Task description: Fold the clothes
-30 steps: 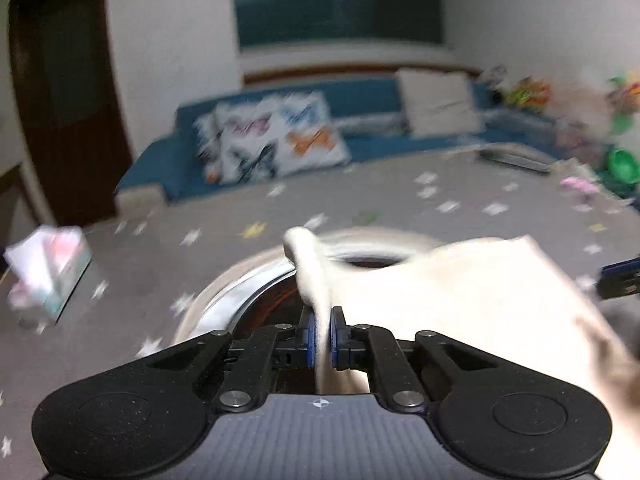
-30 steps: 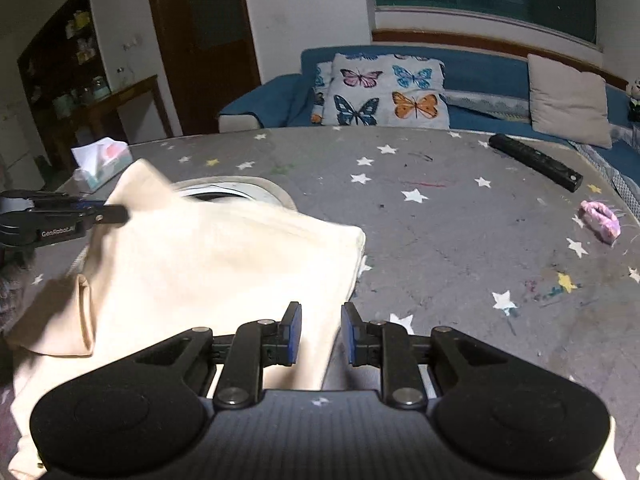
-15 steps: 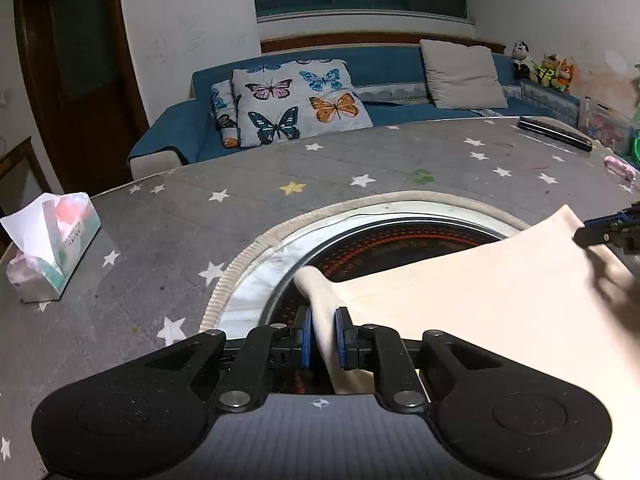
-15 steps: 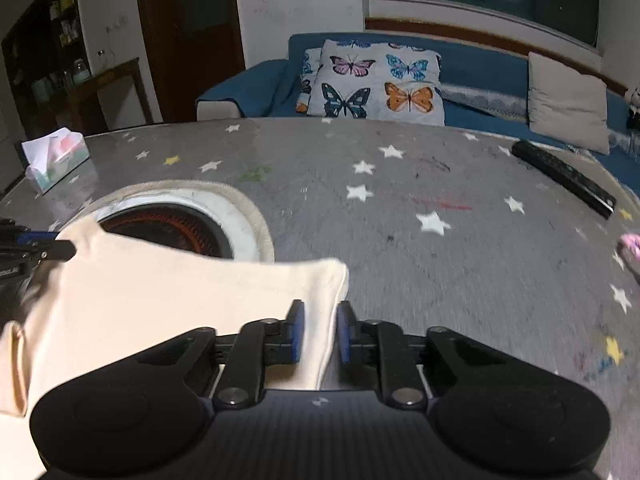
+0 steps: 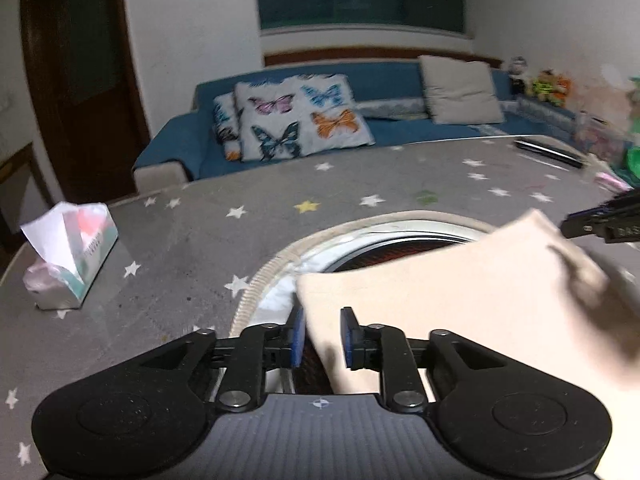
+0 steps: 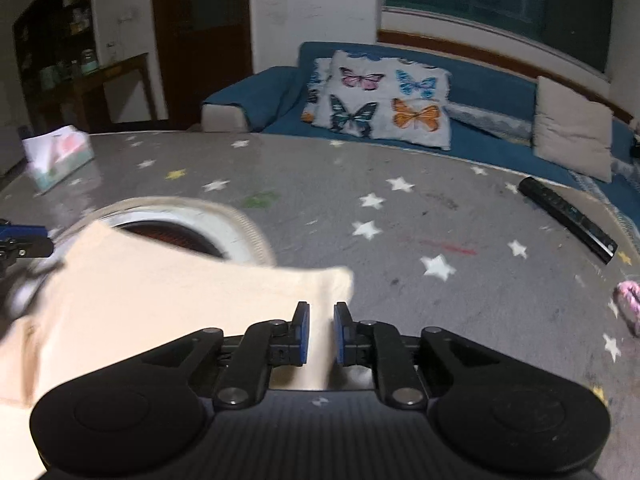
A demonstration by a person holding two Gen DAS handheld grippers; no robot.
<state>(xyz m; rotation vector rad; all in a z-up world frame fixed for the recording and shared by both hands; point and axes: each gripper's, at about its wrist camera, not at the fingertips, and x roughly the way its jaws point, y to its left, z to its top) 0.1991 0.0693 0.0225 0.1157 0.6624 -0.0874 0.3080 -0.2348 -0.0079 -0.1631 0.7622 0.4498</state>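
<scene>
Cream cotton garment (image 5: 460,300) lies flat on grey star-print tablecloth (image 5: 180,248), partly covering round white-rimmed heater opening (image 5: 360,240).

Left gripper (image 5: 322,336) – jaws opening, blue pads clear of cloth, garment corner between them at 12 o'clock.

Right gripper (image 6: 319,332) – jaws opening, narrow gap, garment's opposite corner between pads, no clamp.

Tissue box (image 5: 72,256) at 9 o'clock of left view. Black remote control (image 6: 568,220) at 2 o'clock of right view.
</scene>
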